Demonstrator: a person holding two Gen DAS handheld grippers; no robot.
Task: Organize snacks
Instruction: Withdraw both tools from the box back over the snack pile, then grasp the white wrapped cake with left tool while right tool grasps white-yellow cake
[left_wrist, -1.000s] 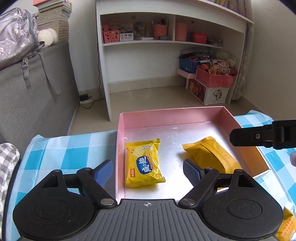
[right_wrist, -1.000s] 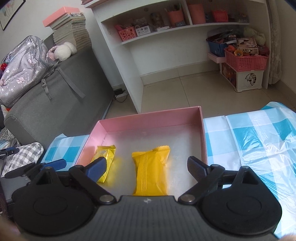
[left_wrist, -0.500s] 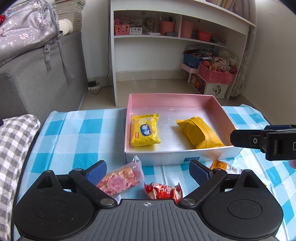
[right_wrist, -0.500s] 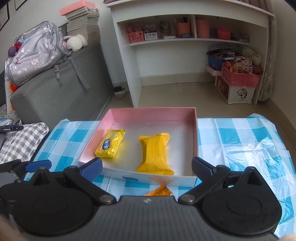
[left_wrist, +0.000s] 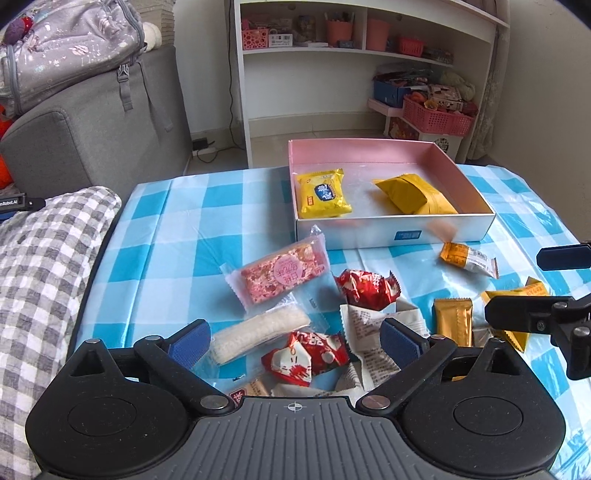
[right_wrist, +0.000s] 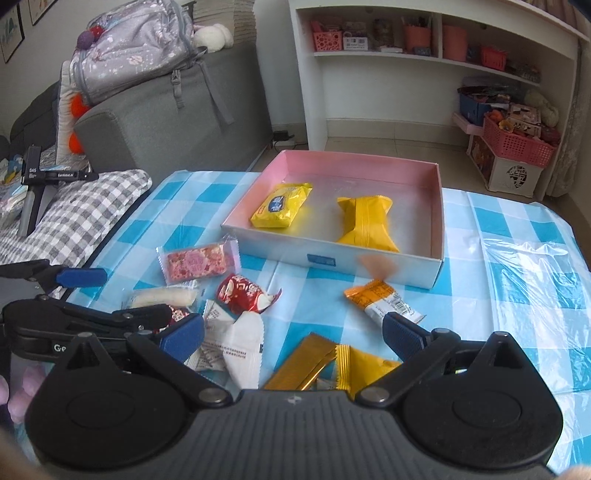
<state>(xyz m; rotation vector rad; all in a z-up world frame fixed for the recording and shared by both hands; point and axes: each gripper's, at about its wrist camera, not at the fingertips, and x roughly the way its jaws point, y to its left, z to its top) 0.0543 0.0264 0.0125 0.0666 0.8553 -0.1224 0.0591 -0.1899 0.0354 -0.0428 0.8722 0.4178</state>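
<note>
A pink-lined box (left_wrist: 391, 234) (right_wrist: 280, 254) stands on the blue checked tablecloth and holds a yellow packet with a blue label (left_wrist: 323, 194) (right_wrist: 280, 205) and a plain yellow packet (left_wrist: 413, 195) (right_wrist: 365, 223). In front of it lie loose snacks: a pink bar (left_wrist: 280, 275) (right_wrist: 195, 264), a red packet (left_wrist: 367, 288) (right_wrist: 245, 293), a white rice bar (left_wrist: 258, 330), a white wrapper (left_wrist: 373, 332), an orange-and-white packet (left_wrist: 467, 256) (right_wrist: 384, 299) and gold packets (left_wrist: 452, 321) (right_wrist: 306, 365). My left gripper (left_wrist: 294, 341) hovers over this pile, its jaws opening, holding nothing. My right gripper (right_wrist: 292, 338) is open and empty above the gold packets.
A grey checked cushion (left_wrist: 44, 258) lies along the table's left edge. Beyond are a grey sofa (left_wrist: 92, 140) with a backpack, a white shelf unit (left_wrist: 332, 74) and a pink basket (left_wrist: 436, 118) on the floor. The right gripper's fingers (left_wrist: 517, 317) reach in beside the pile.
Both grippers have drawn back from over the box toward the table's near side. The loose snack pile has come into view under them, and both jaws stand wider.
</note>
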